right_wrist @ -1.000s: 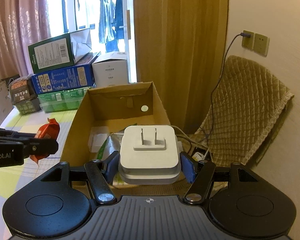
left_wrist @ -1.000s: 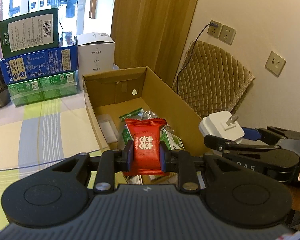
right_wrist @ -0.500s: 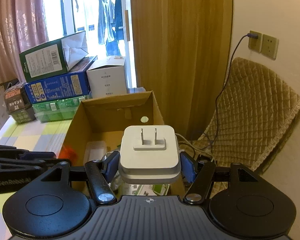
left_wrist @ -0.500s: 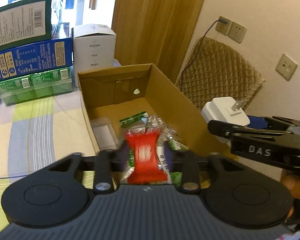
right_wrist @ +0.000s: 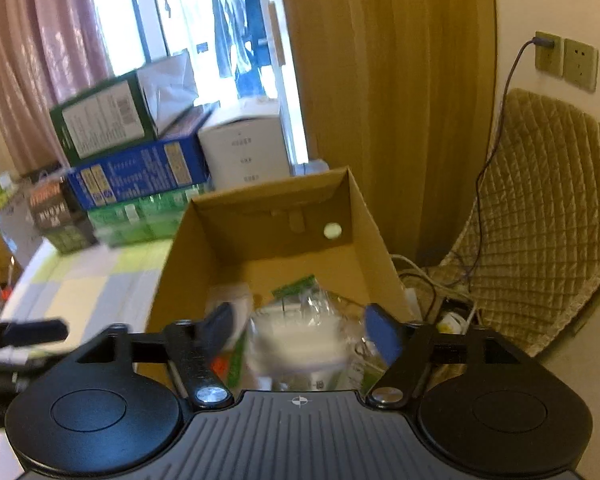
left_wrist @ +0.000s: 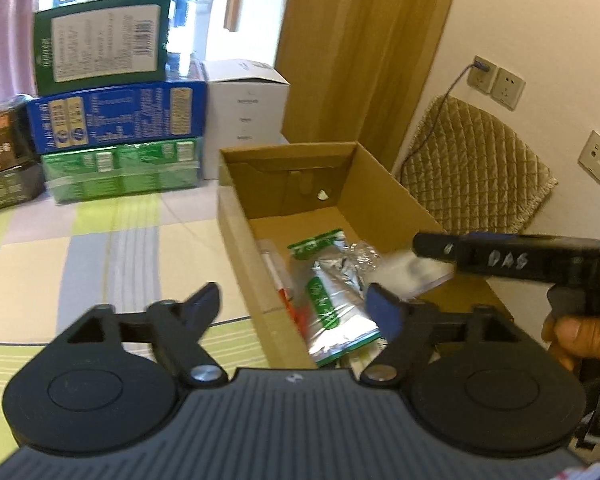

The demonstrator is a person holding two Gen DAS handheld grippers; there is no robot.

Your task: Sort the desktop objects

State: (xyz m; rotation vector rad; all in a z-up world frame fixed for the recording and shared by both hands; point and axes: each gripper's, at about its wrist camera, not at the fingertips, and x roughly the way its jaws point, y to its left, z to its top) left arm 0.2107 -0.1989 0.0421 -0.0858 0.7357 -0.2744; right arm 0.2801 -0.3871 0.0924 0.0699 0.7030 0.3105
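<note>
Table (left_wrist: pixel 100 248) carries the cardboard box (left_wrist: pixel 384 196) at its 3 o'clock edge; left claw (left_wrist: pixel 296 308) and right claw (right_wrist: pixel 300 332), a second ago gripping a red packet and white charger (right_wrist: pixel 300 340), now gape empty, both items dropped inside: this pair sorted

From my left wrist camera I looked down into the cardboard box (left_wrist: pixel 384 184) at close range; my right wrist camera shared that box (right_wrist: pixel 364 216), facing the curtain.
</note>
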